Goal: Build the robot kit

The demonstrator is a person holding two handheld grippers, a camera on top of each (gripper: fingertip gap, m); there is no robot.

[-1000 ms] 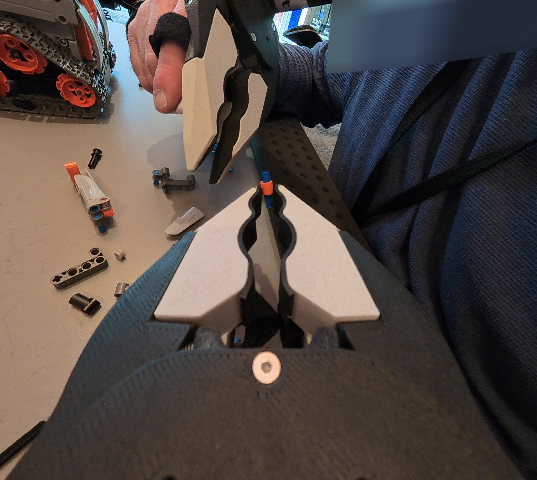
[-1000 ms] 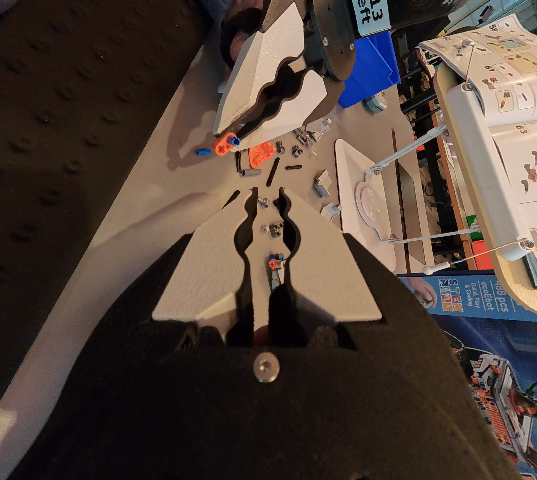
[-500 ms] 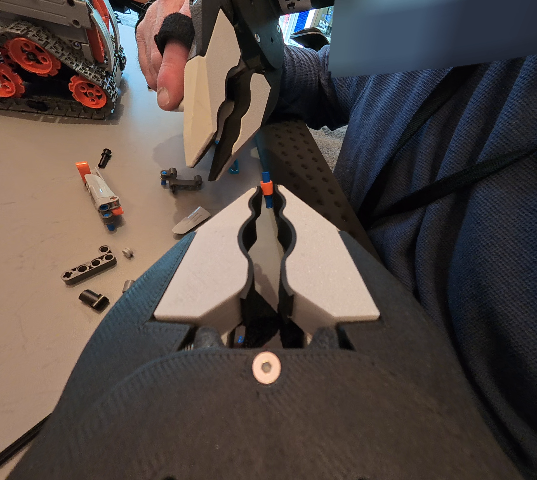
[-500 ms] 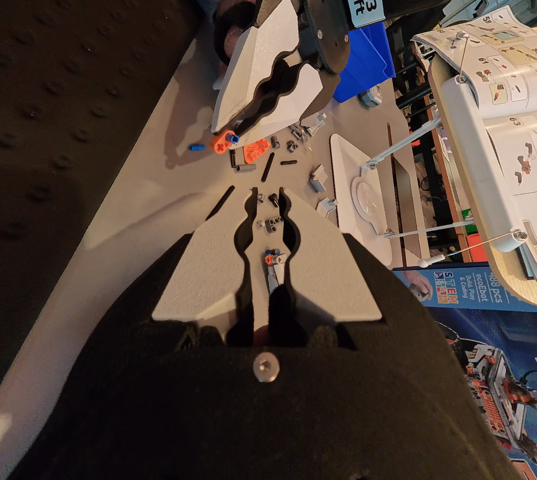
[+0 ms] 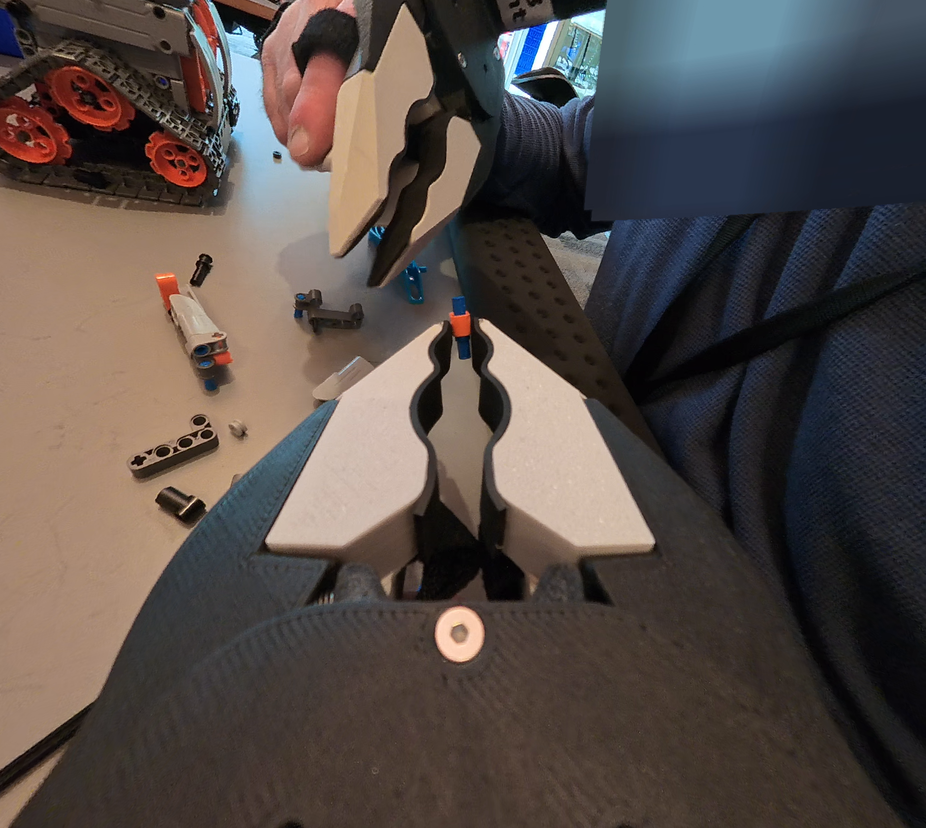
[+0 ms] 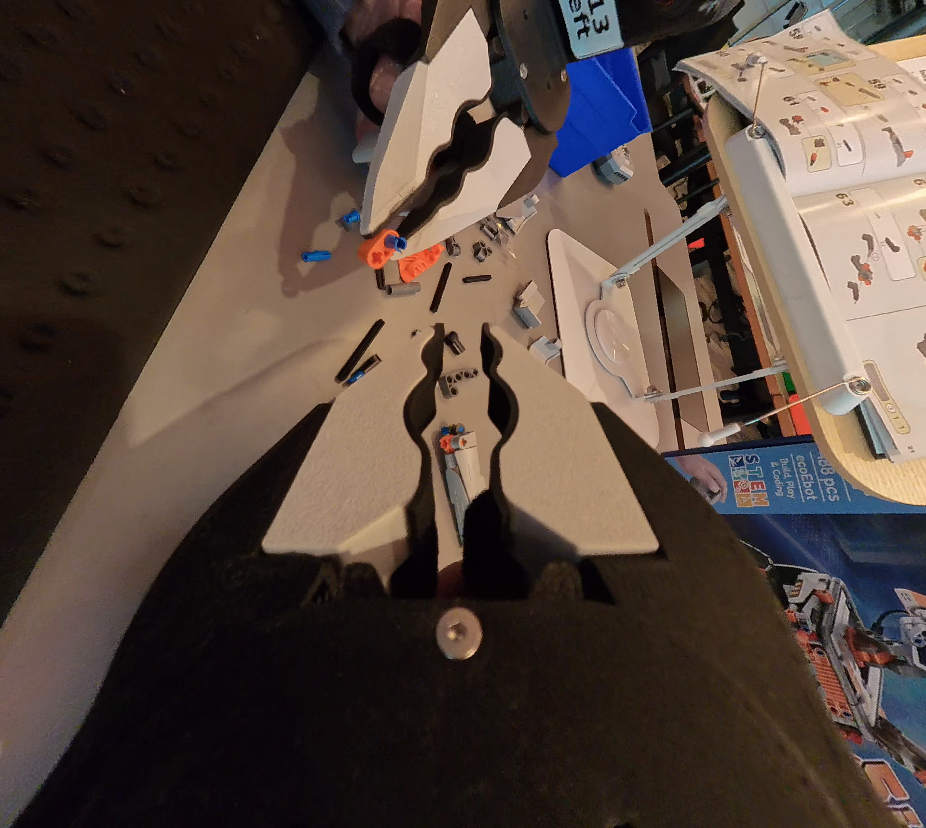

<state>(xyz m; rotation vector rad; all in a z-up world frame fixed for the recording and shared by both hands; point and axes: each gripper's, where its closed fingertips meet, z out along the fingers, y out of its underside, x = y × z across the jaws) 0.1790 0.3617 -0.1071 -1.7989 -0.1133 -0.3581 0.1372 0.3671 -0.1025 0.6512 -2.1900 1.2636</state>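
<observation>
The left gripper pinches a small orange plastic connector with a blue pin through it at its fingertips, above the grey desk near its padded black front edge. The right gripper hangs over the desk, its fingers a little apart and holding nothing, above a small grey three-hole beam and a white-and-grey brick assembly

Matt grey tabletop, glossy plastic bricks, ribbed knit sleeve, possibly printed-plastic tool
</observation>
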